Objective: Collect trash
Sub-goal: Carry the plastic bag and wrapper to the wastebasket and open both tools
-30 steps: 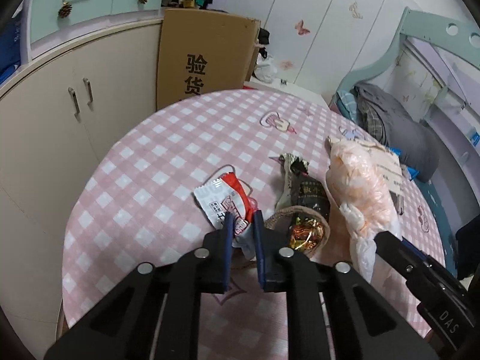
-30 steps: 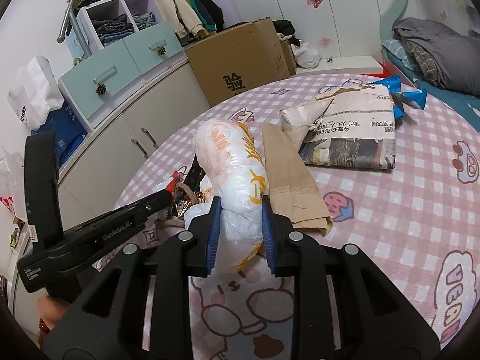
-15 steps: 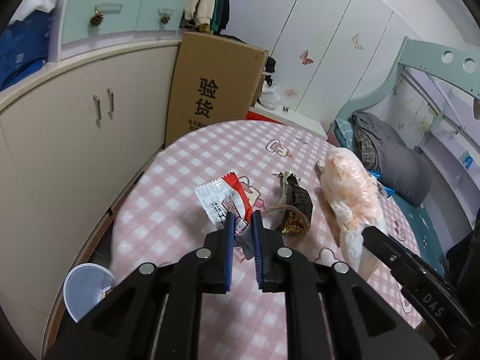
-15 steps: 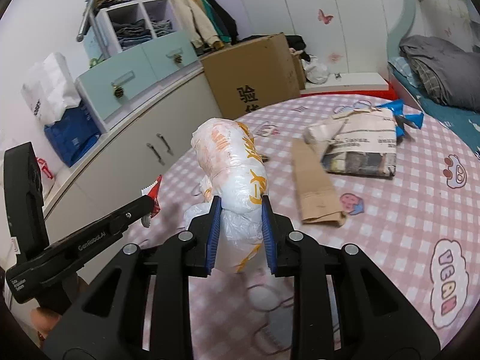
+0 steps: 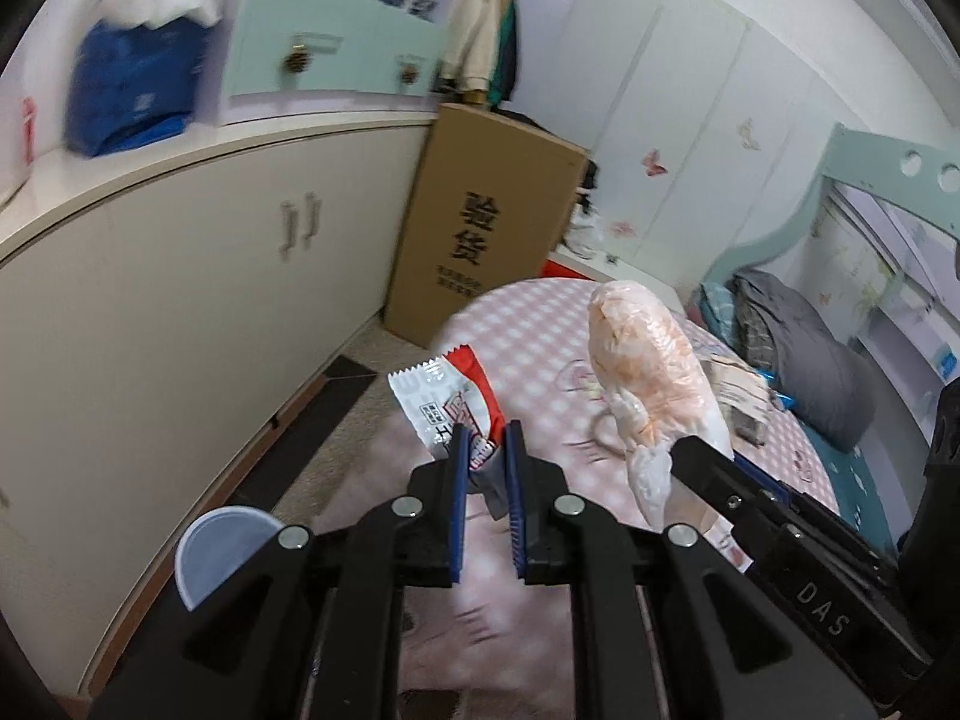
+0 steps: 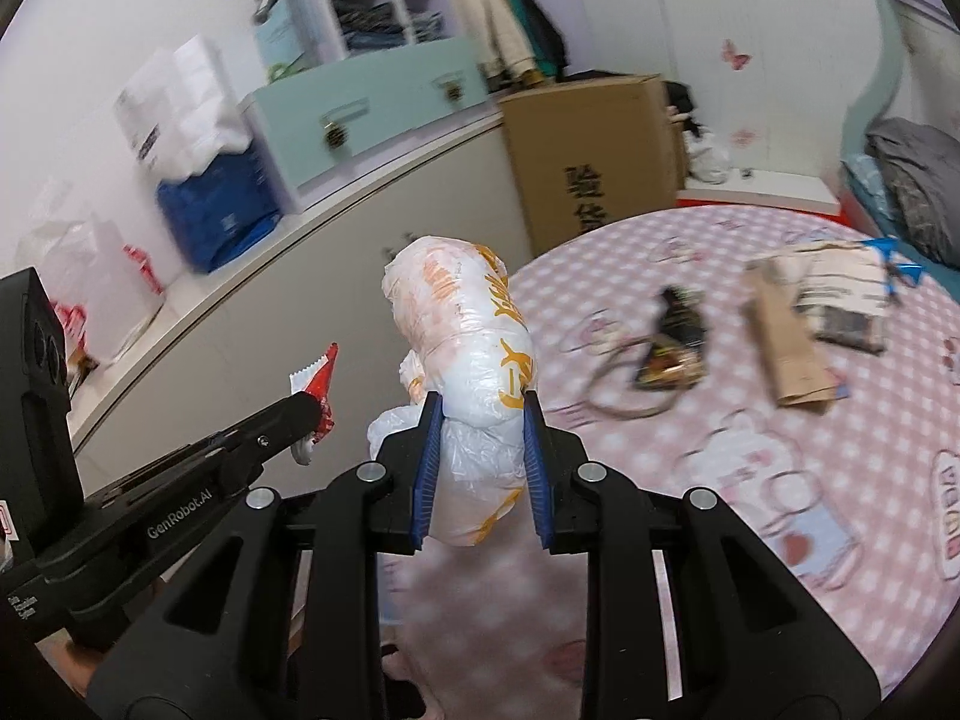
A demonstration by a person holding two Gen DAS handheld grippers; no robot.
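Red-and-white snack wrapper (image 5: 447, 405): pinched in the left tongs (image 5: 483, 450), lifted off the worktop's (image 6: 750, 498) near edge, above the floor. Crumpled white-and-orange plastic bag (image 6: 474, 360): clamped upright in the right tongs (image 6: 480, 450), raised. Left lying mid-worktop: dark wrapper (image 6: 675, 336), possibly foil; brown paper bag (image 6: 786, 342); newspaper (image 6: 840, 294) toward the far edge.

Floor strip (image 5: 336, 420) between cabinet (image 5: 198, 300) and table (image 5: 528, 336) is lying open, a cardboard box (image 5: 480, 228) closing its far end, white bin (image 5: 222, 546) sitting below.
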